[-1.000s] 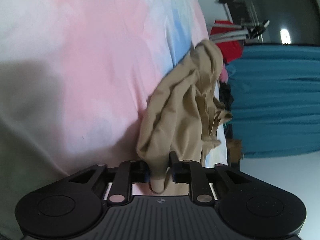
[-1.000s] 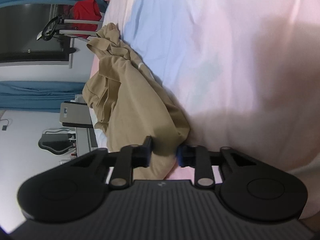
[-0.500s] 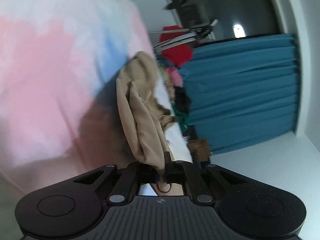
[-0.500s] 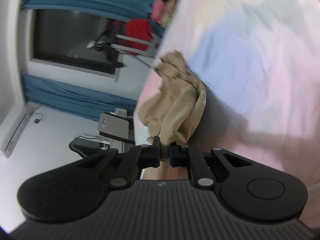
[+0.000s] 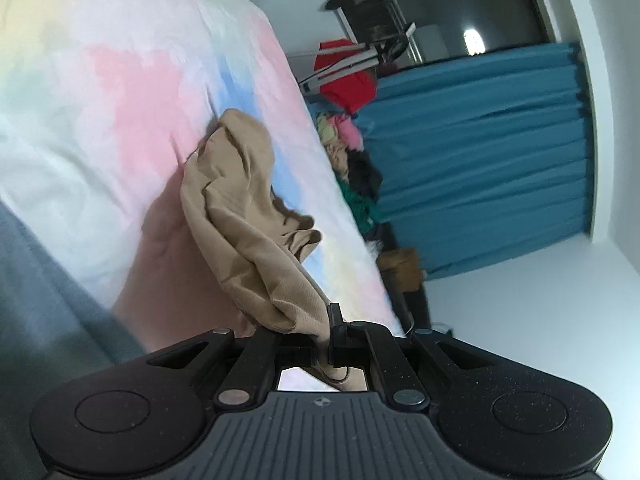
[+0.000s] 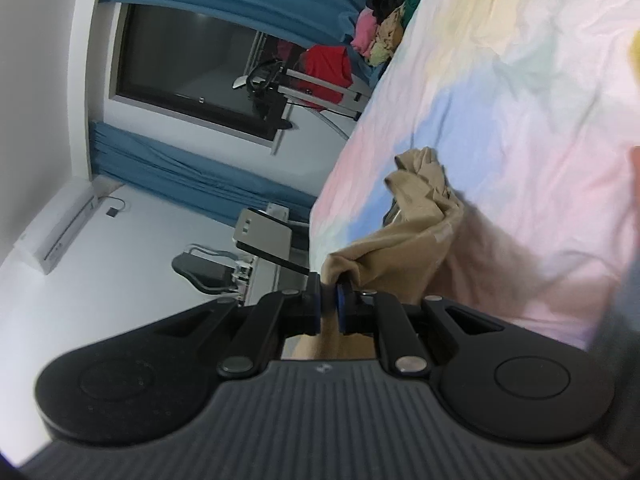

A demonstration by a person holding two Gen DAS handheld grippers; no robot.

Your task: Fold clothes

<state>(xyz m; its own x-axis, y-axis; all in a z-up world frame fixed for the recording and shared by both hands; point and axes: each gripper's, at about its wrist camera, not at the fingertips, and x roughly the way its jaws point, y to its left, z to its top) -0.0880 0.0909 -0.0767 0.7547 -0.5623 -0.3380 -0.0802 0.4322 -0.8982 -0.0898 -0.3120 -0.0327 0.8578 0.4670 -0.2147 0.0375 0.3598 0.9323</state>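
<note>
A crumpled tan garment [image 5: 248, 224] hangs lifted above a pastel tie-dye bed sheet [image 5: 100, 92], its far end still trailing near the sheet. My left gripper [image 5: 323, 334] is shut on one bunched edge of it, the cloth pinched between the black fingers. In the right wrist view the same tan garment [image 6: 408, 236] stretches away from my right gripper [image 6: 329, 300], which is shut on another bunched edge between its blue-padded fingers. The garment casts a dark shadow on the sheet [image 6: 540, 140] beneath it.
A heap of mixed clothes [image 5: 352, 160] lies at the bed's far end beside a blue curtain [image 5: 480, 152]. A red garment [image 5: 348, 80] hangs on a metal rack before a dark window [image 6: 192, 72]. A chair [image 6: 208, 272] and an air conditioner [image 6: 56, 232] stand beyond the bed edge.
Both grippers closed on the tan garment's edges and rose, lifting it off the sheet. Both views tilted, showing more of the room and curtain.
</note>
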